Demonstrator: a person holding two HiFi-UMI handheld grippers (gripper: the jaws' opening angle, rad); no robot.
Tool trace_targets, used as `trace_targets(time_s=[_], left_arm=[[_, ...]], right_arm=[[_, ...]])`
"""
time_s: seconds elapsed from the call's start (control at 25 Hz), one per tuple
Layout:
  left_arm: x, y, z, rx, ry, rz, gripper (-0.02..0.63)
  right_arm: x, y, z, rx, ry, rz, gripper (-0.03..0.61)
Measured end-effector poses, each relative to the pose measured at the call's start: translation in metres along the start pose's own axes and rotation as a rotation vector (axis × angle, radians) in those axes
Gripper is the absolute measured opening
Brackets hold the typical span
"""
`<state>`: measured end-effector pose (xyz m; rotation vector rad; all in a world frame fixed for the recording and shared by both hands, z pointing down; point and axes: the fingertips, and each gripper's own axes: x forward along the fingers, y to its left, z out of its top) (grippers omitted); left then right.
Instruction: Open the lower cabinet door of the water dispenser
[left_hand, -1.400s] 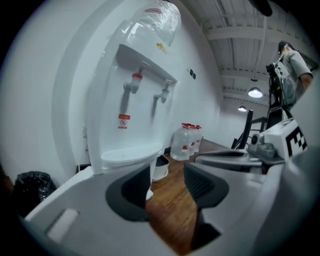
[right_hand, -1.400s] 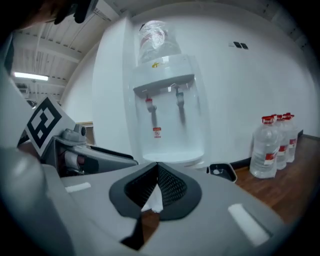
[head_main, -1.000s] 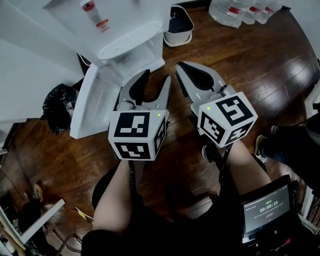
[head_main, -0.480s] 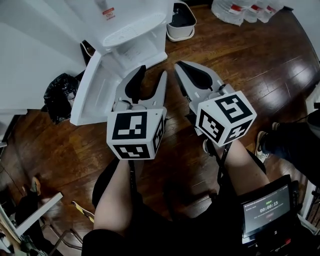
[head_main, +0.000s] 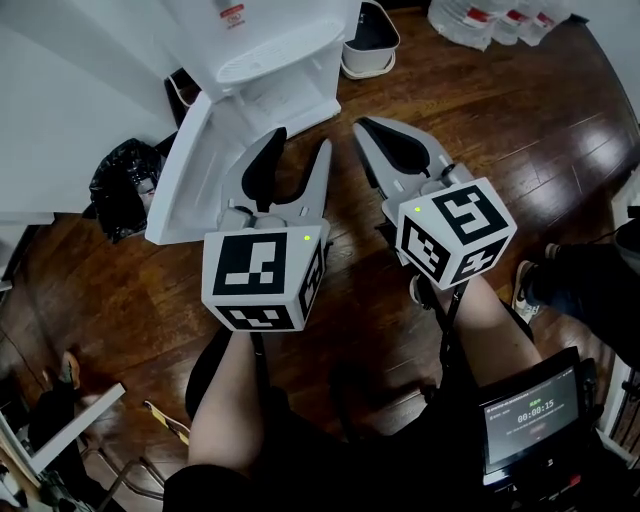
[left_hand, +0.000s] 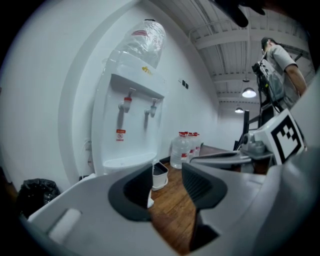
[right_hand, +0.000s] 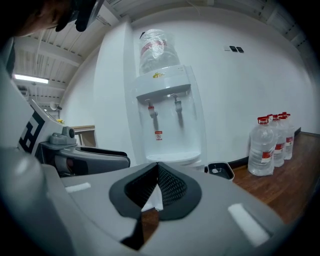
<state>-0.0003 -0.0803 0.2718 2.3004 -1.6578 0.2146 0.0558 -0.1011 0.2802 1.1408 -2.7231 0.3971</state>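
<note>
The grey left gripper (head_main: 300, 148) stands part-open and empty, with the open white plastic cabinet door (head_main: 178, 190) at its left; the right gripper (head_main: 365, 130) is closed and empty.

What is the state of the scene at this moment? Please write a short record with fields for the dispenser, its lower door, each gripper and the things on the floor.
dispenser: white water dispenser standing by the wall
door: lower cabinet door already swung open, toward the left in the head view
left gripper: fingers apart, nothing between them, close to the open door
right gripper: fingers together, empty
floor: dark wood floor; black bag left of the door; small bin and water bottles beyond the dispenser
</note>
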Motion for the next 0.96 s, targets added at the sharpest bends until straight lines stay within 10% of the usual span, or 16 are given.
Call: trace_targets(time_s=[0.96], left_arm=[[0.007, 0.0064, -0.0082, -0.005, 0.047, 0.001, 0.204]], right_arm=[[0.0048, -0.0038, 0.0019, -0.015, 0.012, -0.012, 0.005]])
